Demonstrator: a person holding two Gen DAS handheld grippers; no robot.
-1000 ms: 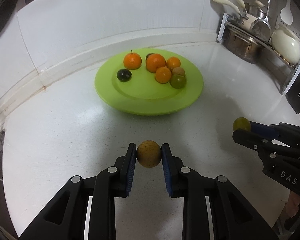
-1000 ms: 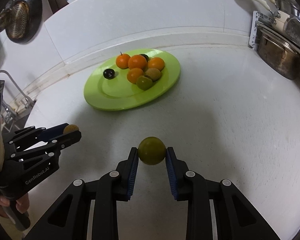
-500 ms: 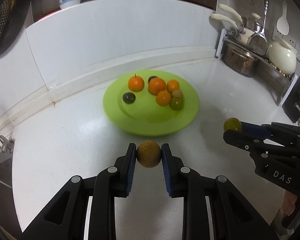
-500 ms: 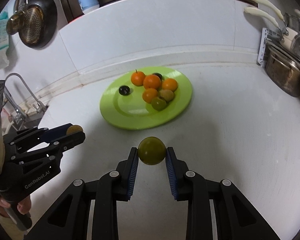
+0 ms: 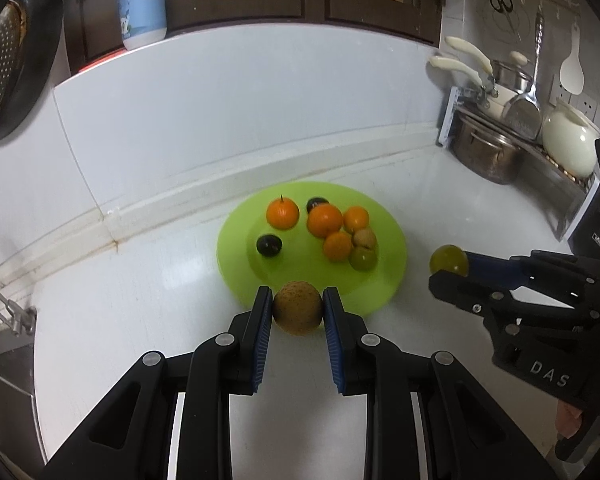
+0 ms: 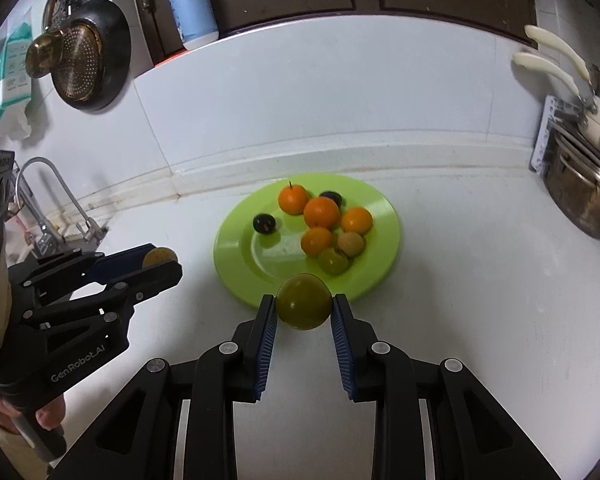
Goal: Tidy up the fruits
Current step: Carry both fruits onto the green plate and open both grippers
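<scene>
- Holding a brown speckled fruit [image 5: 298, 308] in my left gripper [image 5: 298, 314] — both blue pads press against its sides, and it hangs above the counter just in front of the plate's near rim.
- My right gripper [image 6: 304, 312] pinches a yellow-green fruit [image 6: 304, 301] the same way, pads tight on both sides, also just short of the near rim.
- From the left wrist camera I see that yellow-green fruit [image 5: 448, 259] off to the right of the plate; from the right wrist camera the brown one [image 6: 159, 257] shows at the left, partly hidden by the finger.
- Beyond both sits the green plate [image 5: 236, 256] on the white counter [image 5: 120, 304], carrying four orange citrus fruits [image 5: 324, 221], two dark round fruits [image 5: 269, 245], a tan fruit [image 5: 365, 238] and a small green fruit [image 5: 363, 259] — most of them clustered on its far right half.
- I can see a hand [image 6: 40, 416] gripping the left tool's handle.
- Further out: a steel pot [image 5: 486, 156] and a cream pot [image 5: 570, 146] on the rack at right, a strainer in a dark pan [image 6: 80, 56] hanging at left, a faucet [image 6: 56, 184] beneath it, and a blue-and-white bottle [image 5: 142, 4] on the ledge.
</scene>
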